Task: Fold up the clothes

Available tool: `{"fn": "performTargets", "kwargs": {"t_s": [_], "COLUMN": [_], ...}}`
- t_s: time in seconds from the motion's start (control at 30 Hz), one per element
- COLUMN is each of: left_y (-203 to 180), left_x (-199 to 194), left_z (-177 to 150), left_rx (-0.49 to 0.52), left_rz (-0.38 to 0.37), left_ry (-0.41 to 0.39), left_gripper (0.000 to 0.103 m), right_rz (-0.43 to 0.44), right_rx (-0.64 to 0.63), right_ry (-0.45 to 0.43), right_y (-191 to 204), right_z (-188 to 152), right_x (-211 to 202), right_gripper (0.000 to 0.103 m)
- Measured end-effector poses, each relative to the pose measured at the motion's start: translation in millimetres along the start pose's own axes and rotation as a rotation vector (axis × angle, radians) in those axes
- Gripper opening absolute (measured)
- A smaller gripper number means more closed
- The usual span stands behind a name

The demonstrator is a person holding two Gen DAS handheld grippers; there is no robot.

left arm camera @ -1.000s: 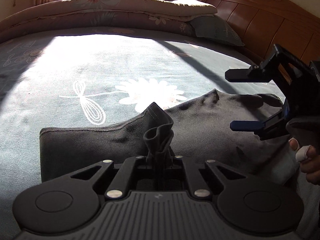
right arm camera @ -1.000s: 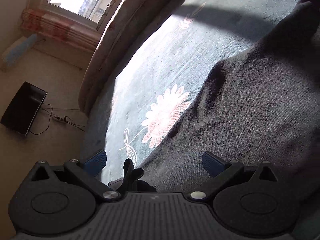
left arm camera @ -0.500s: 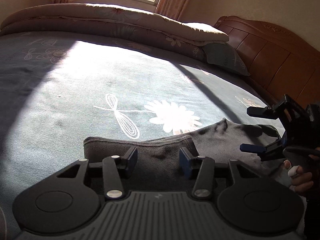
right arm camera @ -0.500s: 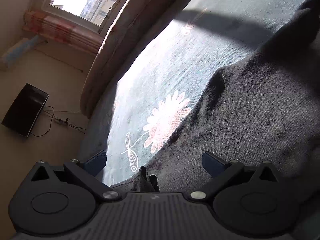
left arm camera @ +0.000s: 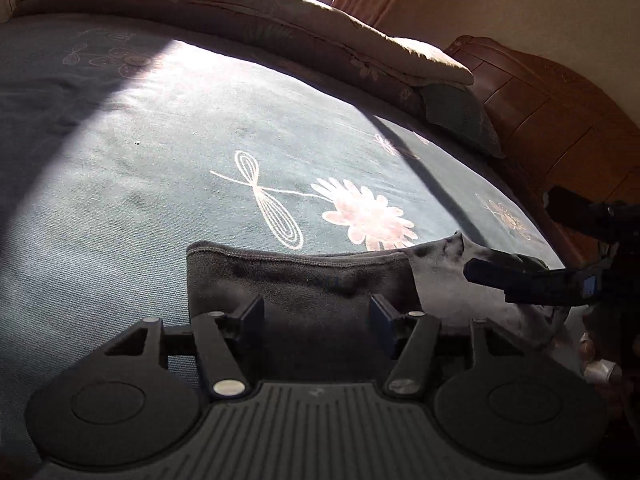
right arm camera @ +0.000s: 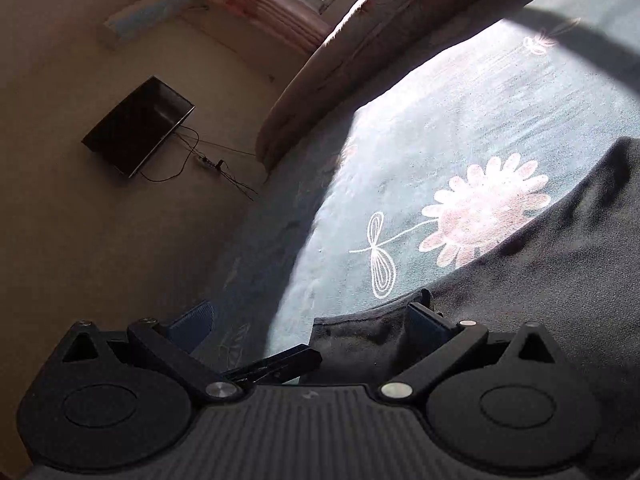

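Dark grey soft cloth garment [left arm camera: 304,284] lying flat on blue flowered bed cover [left arm camera: 160,184]. Left gripper [left arm camera: 317,312] opening, nothing pinched. Right gripper [right arm camera: 308,322] wide, empty. Could snag the folded hem pulling away and spoil the fold.

The left gripper [left arm camera: 317,316] has released the pinched fold of dark grey knit garment [left arm camera: 304,280]; its jaws are opening, and the fabric lies flat.
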State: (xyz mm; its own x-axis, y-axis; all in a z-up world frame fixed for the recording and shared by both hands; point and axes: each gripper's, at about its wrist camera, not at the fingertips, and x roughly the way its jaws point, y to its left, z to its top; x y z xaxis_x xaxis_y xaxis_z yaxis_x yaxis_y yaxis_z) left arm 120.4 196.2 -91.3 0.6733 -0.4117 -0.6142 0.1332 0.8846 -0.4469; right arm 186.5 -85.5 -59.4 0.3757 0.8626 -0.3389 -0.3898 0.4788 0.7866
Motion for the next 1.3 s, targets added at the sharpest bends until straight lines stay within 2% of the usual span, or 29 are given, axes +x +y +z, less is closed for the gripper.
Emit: {"fn": "performTargets", "kwargs": {"t_s": [0.07,0.13,0.23,0.27,0.33,0.4,0.47,0.53,0.57,0.6,0.7,0.77,0.87,0.97,1.07,1.17,1.3], "left_y": [7,11,10,7,4,7,9,11,12,13,18,21,26,39,47,33,11], "left_x": [1,-6,-15,-17,-16,-10,-9,-9,-11,-12,-19,-17,-2,27,41,26,1], "left_z": [-16,-29,-30,-29,-27,-29,-31,-30,-29,-27,-10,7,28,38,39,40,27], "left_rx": [-0.041,-0.077,-0.093,-0.07,-0.024,-0.03,-0.051,-0.067,-0.077,-0.086,-0.079,-0.066,-0.055,-0.1,-0.122,-0.083,-0.05], "left_rz": [0.009,-0.013,-0.015,-0.005,0.009,0.01,0.001,-0.006,-0.01,-0.012,0.004,0.005,-0.026,-0.028,-0.029,0.002,-0.021], "left_ry": [0.025,-0.009,-0.012,-0.012,-0.008,0.003,-0.015,-0.023,-0.024,-0.027,-0.068,-0.089,-0.108,-0.062,-0.032,-0.016,-0.014], "left_gripper": [0.062,0.062,0.063,0.064,0.069,0.07,0.072,0.072,0.072,0.072,0.072,0.072,0.072,0.072,0.073,0.073,0.076], "right_rz": [0.027,0.043,-0.049,-0.016,-0.017,-0.016,-0.003,-0.025,-0.071,-0.073,-0.04,-0.018,0.007,-0.06,-0.03,-0.028,-0.062], "right_rx": [0.023,0.055,0.07,0.07,0.081,0.067,-0.002,-0.039,-0.042,-0.025,0.008,0.0,-0.108,-0.151,-0.177,-0.196,-0.231], "right_ry": [0.057,0.122,0.181,0.153,0.139,0.119,0.093,0.095,0.107,0.115,0.094,0.107,0.148,0.219,0.155,0.158,0.172], "right_y": [-3,-10,-30,-33,-28,-21,-12,-13,-22,-30,-40,-32,-17,-19,-23,-22,-12], "right_z": [-8,-19,-35,-37,-29,-19,-7,-4,-4,-7,-13,-12,-17,-33,-47,-48,-48], "right_x": [19,39,50,45,41,40,44,54,62,64,52,40,34,48,45,44,42], "right_gripper": [0.103,0.103,0.103,0.103,0.103,0.103,0.103,0.103,0.103,0.103,0.103,0.103,0.103,0.103,0.103,0.103,0.103]}}
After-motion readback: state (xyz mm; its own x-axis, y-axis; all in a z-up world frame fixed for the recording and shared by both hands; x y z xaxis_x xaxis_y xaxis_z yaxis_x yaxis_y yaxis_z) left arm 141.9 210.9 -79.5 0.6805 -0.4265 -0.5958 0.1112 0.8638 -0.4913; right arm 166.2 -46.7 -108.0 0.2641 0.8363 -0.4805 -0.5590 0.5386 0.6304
